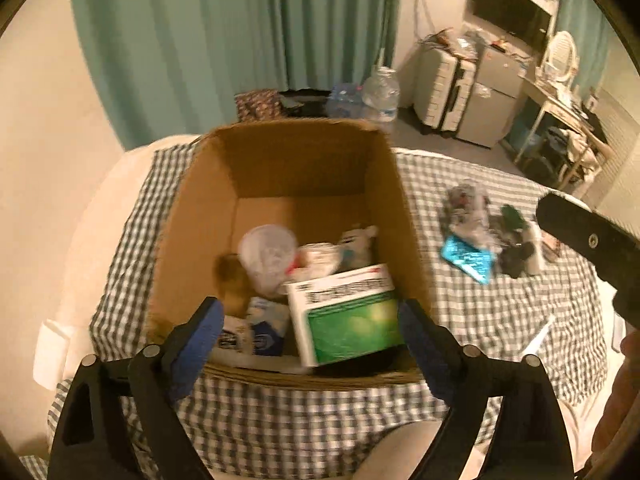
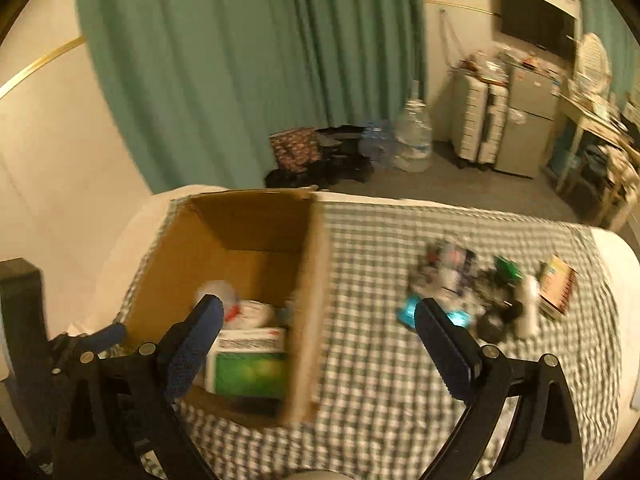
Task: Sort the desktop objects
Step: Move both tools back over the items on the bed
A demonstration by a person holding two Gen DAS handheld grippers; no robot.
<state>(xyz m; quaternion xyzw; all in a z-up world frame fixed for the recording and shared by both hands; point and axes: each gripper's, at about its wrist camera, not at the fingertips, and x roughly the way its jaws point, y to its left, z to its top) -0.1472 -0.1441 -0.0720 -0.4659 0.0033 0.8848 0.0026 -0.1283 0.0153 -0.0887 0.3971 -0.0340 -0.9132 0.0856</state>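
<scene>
Two hand-held claws hang above an open cardboard box (image 1: 296, 184) standing on a green-and-white checked cloth (image 1: 500, 312). The left claw (image 1: 310, 330) is spread wide with nothing between its blue pads, its fingers framing the box's near end. Inside the box, at 6 o'clock in the left wrist view, a green-and-white carton (image 1: 346, 318) lies tilted; a clear plastic cup (image 1: 269, 256) sits at its 10 o'clock, a blue-and-white packet (image 1: 266, 330) at its 9 o'clock, and pale, blurred items lie toward the back.

The right claw (image 2: 318, 326) is likewise spread and grips nothing; its left pad (image 2: 196, 344) hangs over the box interior and its right pad (image 2: 444, 350) over the cloth, the box's right wall between them. Part of the right claw's black body enters the left wrist view at 3 o'clock, with part of a hand (image 1: 618, 408) below it at 4 o'clock.

Unsorted objects remain in a heap (image 2: 476, 288) on the cloth at 2 o'clock from the box: a shiny blue packet (image 1: 466, 258), dark and green items too blurred to name, a white bottle-like piece (image 2: 529, 304) and a yellowish booklet (image 2: 558, 284). Beyond the cloth, at 12 o'clock, hang green curtains (image 2: 240, 60), with water bottles (image 2: 412, 136) on the floor and a suitcase (image 2: 478, 120) at 1 o'clock
</scene>
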